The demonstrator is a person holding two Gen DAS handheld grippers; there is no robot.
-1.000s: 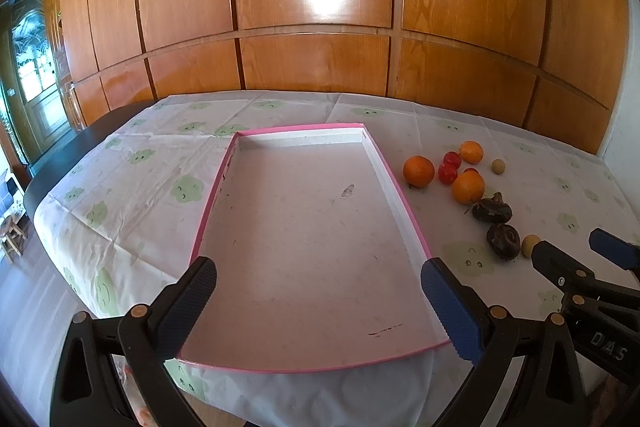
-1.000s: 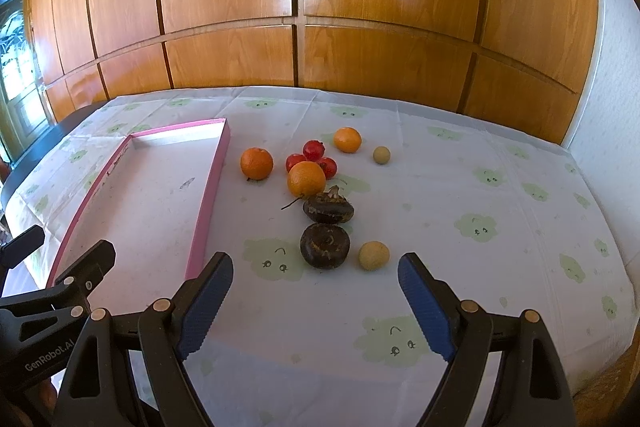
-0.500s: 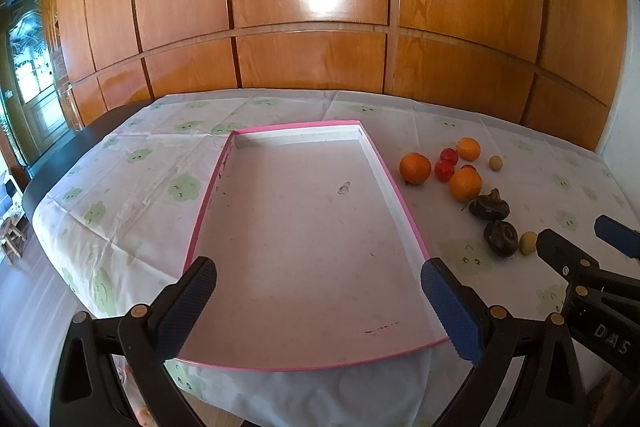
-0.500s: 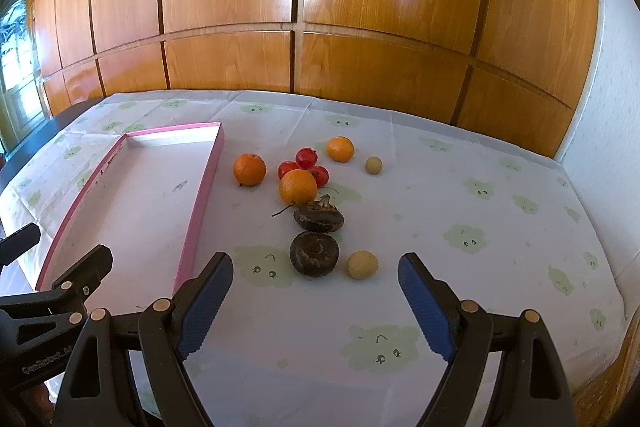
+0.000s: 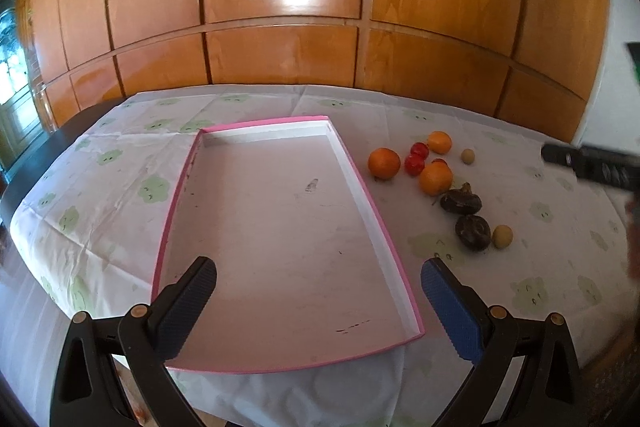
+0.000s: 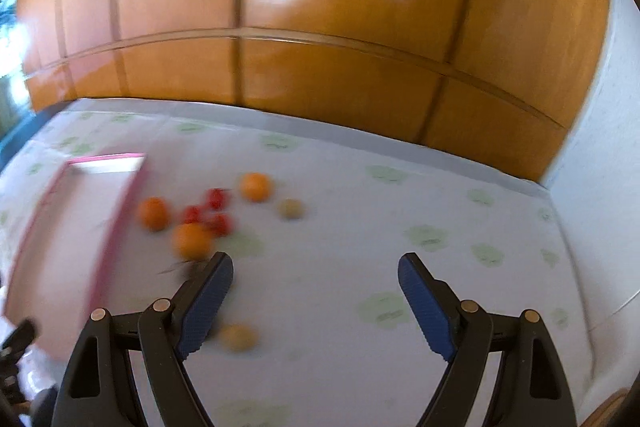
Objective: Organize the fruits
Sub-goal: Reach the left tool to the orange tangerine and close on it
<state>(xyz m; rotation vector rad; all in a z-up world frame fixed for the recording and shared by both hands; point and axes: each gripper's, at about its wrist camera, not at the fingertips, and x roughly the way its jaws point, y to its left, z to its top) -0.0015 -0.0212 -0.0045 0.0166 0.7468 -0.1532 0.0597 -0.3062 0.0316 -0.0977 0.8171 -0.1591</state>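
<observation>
The fruits (image 5: 436,179) lie loose on the tablecloth (image 5: 540,247), right of centre in the left view, beside the bare pink tray (image 5: 380,227) apparently meant for them. The right gripper (image 6: 316,291), jaws apart and empty, hangs blurred above the cluster, likely for a first pick. The left gripper (image 5: 318,303) gapes empty at lower centre over the tray's near end.

1. Right wrist view is smeared all over; the oranges (image 6: 191,241) beside the pink tray (image 6: 60,247) read as soft blobs.
2. The dark fruit (image 6: 192,271) right of the tray is mostly hidden behind a finger (image 6: 206,301) of the right hand-held gripper (image 6: 316,301).
3. The tray's near end is cut off at the frame edge.
4. In the left wrist view, a blurred black object (image 5: 592,167), far right of the tray, runs out of frame; can't tell what it is.
</observation>
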